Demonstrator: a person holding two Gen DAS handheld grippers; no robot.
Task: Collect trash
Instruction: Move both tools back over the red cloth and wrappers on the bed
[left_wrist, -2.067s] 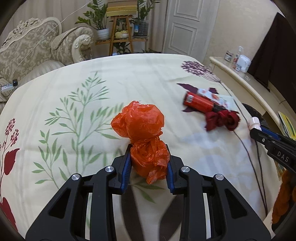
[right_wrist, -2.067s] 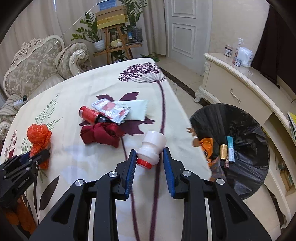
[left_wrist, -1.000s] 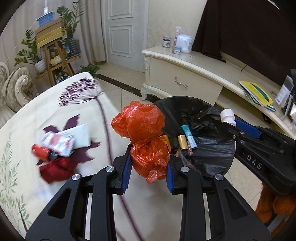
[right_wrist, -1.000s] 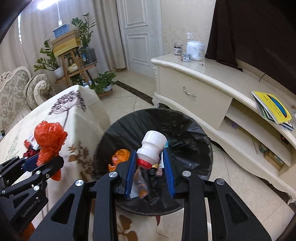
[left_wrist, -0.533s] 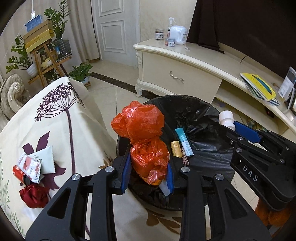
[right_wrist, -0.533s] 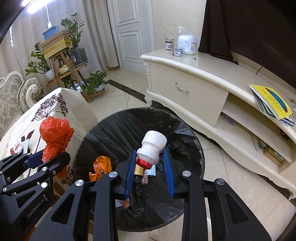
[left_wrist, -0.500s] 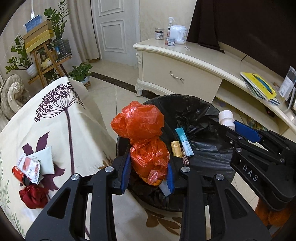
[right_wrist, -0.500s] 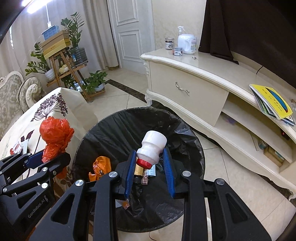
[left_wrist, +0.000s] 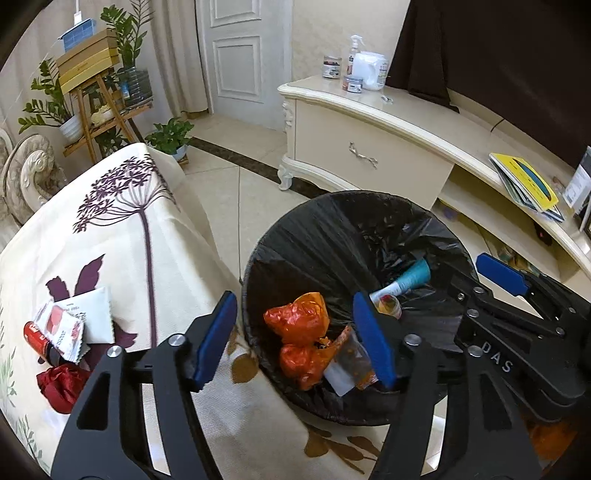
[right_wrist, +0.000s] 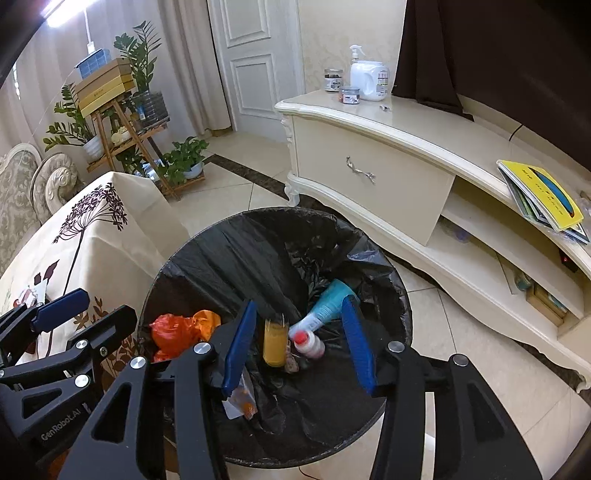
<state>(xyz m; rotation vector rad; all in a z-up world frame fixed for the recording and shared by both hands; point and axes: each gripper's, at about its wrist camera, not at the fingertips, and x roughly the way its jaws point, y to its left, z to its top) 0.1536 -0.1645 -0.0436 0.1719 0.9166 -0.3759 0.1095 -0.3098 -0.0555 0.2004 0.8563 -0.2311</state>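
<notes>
White letters reading "DAS" are showing on the black body of the right gripper (left_wrist: 495, 275) in the left wrist view. "GenRobot.AI" is showing in pale print along the left gripper (right_wrist: 61, 304) body in the right wrist view. Printing on the bottles and packets is staying too small to read.

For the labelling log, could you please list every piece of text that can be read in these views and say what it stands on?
"DAS": right gripper body, seen from the left wrist.
"GenRobot.AI": left gripper body, seen from the right wrist.
Too small or blurred to read: sachets on the table, yellow book, detergent jug, jars.
</notes>
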